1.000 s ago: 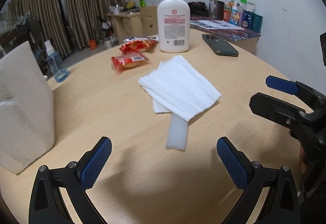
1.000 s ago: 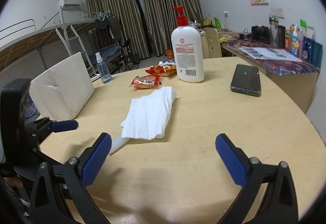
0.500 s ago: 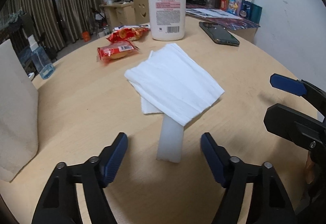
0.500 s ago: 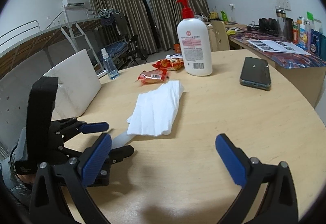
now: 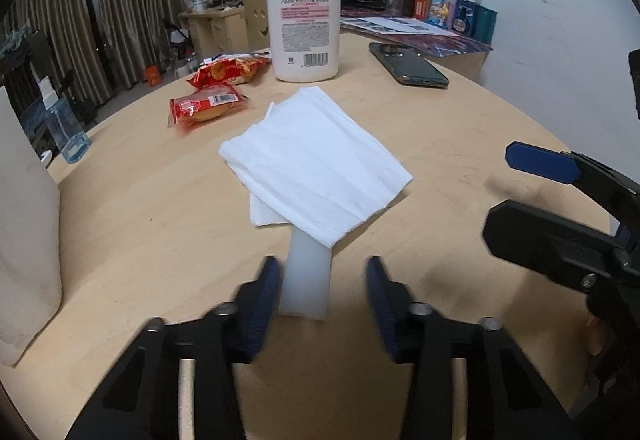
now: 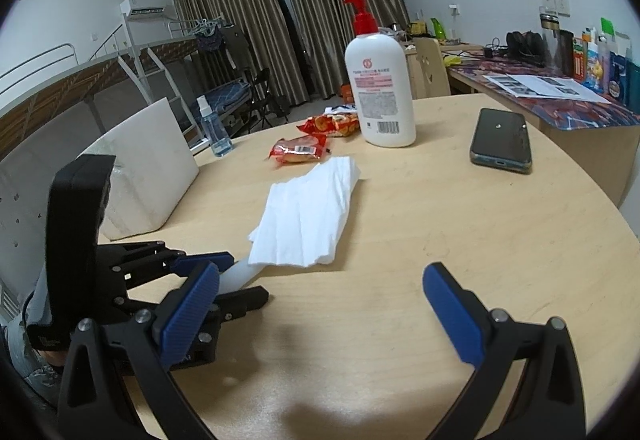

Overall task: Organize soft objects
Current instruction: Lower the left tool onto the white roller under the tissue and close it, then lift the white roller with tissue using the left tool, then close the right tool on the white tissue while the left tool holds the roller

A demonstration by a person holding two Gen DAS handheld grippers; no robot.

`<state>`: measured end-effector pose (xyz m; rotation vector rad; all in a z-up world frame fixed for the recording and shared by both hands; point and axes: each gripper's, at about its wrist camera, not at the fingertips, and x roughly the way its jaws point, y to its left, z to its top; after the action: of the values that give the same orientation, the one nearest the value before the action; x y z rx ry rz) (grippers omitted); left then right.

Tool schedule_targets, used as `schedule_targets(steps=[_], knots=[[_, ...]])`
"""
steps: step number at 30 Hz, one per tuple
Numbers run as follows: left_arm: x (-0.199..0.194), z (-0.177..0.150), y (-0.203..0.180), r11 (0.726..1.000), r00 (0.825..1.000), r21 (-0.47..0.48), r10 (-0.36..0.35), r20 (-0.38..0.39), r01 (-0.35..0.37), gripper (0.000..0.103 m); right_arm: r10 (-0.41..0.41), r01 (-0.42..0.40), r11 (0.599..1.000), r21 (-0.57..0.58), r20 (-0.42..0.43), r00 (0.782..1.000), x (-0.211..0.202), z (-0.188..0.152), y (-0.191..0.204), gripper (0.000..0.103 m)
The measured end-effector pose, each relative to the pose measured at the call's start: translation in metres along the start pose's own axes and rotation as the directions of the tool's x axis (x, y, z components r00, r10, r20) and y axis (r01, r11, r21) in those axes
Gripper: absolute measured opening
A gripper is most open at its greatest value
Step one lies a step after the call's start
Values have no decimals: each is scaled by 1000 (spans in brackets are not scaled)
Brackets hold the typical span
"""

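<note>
A soft white block (image 5: 306,280) lies flat on the round wooden bench (image 5: 440,144), near its front edge. Its far end is tucked under a pile of white tissues (image 5: 316,168) in the middle of the bench. The left tool (image 5: 320,294) has one blue pad on each side of the block's near end. Its jaws have just been closing. The left pad is right at the block's side, and there is a gap between the block and the right pad, so the block is not squeezed yet. The right tool (image 6: 320,310) is over bare wood at the front, well to the side of the block, with its jaws wide apart and nothing between them. Behind the tissues are two red snack packs (image 5: 208,106), one farther back than the other. Next to them stands a big white pump bottle (image 5: 304,28) with a red top. A dark phone (image 5: 408,70) lies flat to the right of the bottle. At the left edge of the bench a white foam slab (image 6: 148,168) stands up, with a small clear spray bottle (image 6: 214,128) behind it.
</note>
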<state>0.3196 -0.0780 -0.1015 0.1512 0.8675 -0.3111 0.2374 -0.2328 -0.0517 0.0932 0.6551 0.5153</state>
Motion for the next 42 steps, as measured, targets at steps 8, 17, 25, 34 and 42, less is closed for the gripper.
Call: schedule_targets(steps=[8, 17, 25, 34, 42], knots=[[-3, 0, 8, 999, 1000, -31, -10, 14, 10, 18, -11, 11, 1000, -7, -13, 1000, 2, 1, 1, 103], [-17, -4, 3, 1000, 998, 8, 0, 64, -1, 16, -47, 47, 999, -21, -15, 999, 2, 1, 4, 103], [-39, -14, 5, 999, 994, 9, -39, 98, 39, 16, -70, 70, 997, -46, -11, 997, 0, 4, 19, 103], [-74, -44, 18, 997, 991, 57, -55, 121, 48, 16, -110, 108, 992, -71, -25, 994, 3, 8, 48, 103], [-83, -59, 41, 996, 988, 42, -87, 128, 83, 16, -112, 107, 993, -59, -97, 989, 27, 8, 64, 103]])
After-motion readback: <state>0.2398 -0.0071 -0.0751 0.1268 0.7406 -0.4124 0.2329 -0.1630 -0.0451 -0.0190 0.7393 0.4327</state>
